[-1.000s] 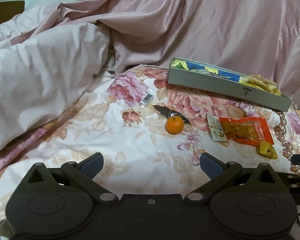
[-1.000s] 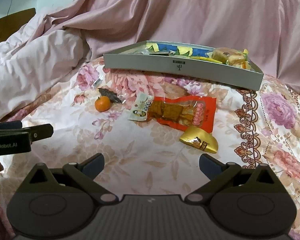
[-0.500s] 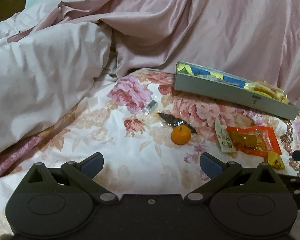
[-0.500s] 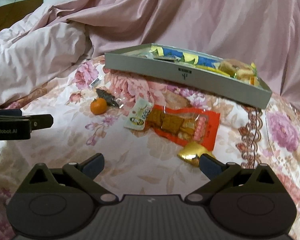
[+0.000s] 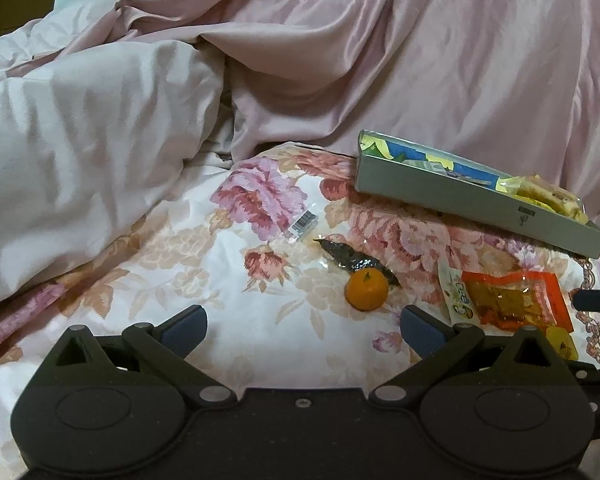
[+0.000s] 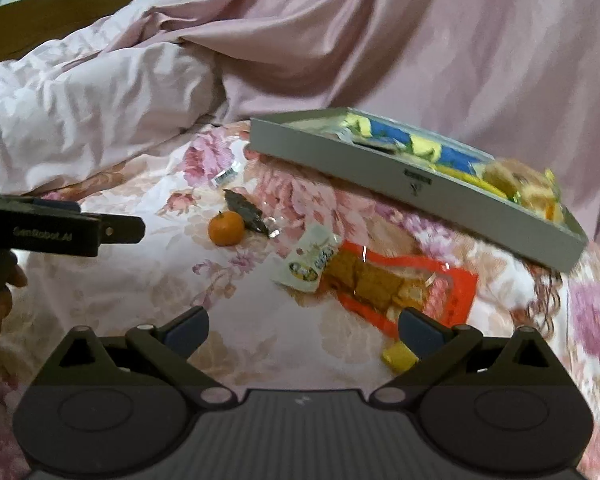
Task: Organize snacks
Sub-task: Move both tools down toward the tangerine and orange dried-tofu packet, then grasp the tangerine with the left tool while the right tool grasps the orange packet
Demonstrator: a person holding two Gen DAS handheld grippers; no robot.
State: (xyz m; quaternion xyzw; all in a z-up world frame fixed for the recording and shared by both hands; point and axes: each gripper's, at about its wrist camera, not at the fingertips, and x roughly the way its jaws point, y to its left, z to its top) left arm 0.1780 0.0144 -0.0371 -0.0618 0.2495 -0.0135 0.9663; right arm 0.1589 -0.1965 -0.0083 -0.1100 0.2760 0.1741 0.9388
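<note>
Past the open black matt plastic left gripper [image 5: 302, 326] lies a smooth flowered cotton bedsheet [image 5: 236, 288] and a shiny, silky pink quilt [image 5: 420, 60]. Ahead of the open matt right gripper [image 6: 303, 328], a flat grey matt cardboard box [image 6: 380, 164], a glossy red plastic snack packet [image 6: 400, 284], a dimpled round orange mandarin [image 6: 226, 228].

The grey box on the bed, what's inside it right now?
The grey box holds blue and yellow packets and a wrapped pastry at its right end. Its near wall hides anything lying lower.
</note>
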